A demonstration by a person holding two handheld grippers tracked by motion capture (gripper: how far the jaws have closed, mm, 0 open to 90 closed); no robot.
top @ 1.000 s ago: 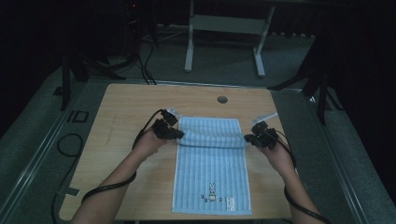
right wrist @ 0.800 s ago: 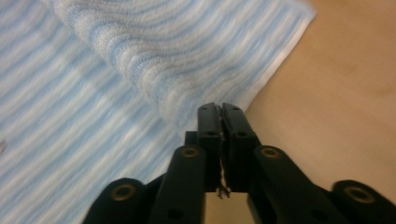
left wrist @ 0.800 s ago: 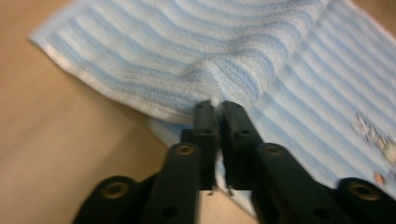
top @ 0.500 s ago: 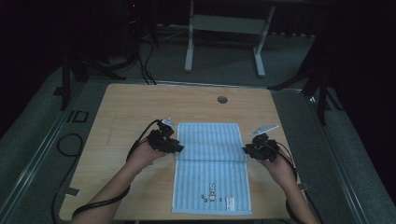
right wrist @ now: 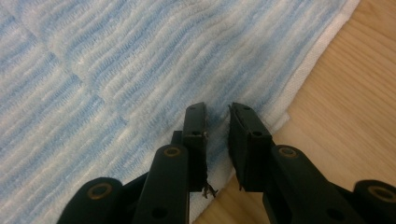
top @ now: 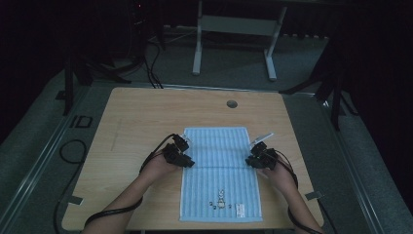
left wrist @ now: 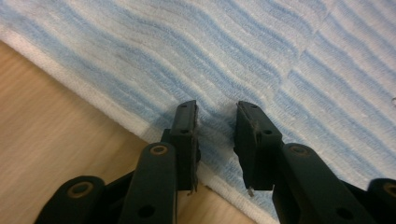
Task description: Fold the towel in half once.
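A blue-and-white striped towel point(top: 221, 190) lies flat on the wooden table point(top: 146, 112), its far part folded over toward the middle. My left gripper point(top: 188, 162) rests at the towel's left edge and my right gripper point(top: 250, 161) at its right edge, both at the line where the folded layer ends. In the left gripper view the jaws point(left wrist: 215, 119) stand slightly apart over the towel point(left wrist: 233, 46) near its white border. In the right gripper view the jaws point(right wrist: 217, 119) are likewise narrowly open above the towel point(right wrist: 140, 56). Neither pair pinches cloth.
A round cable hole point(top: 232, 104) sits in the table's far middle. Bare wood point(left wrist: 46, 130) lies beside the towel's left border, and more bare wood point(right wrist: 355, 93) beside the right one. A small embroidered motif point(top: 220, 202) and a label point(top: 239, 209) mark the near end. A metal stand point(top: 234, 24) stands beyond the table.
Both grippers came toward the person, carrying the towel's far edge over to the middle. The rolled fold has flattened, and the jaws now stand slightly apart.
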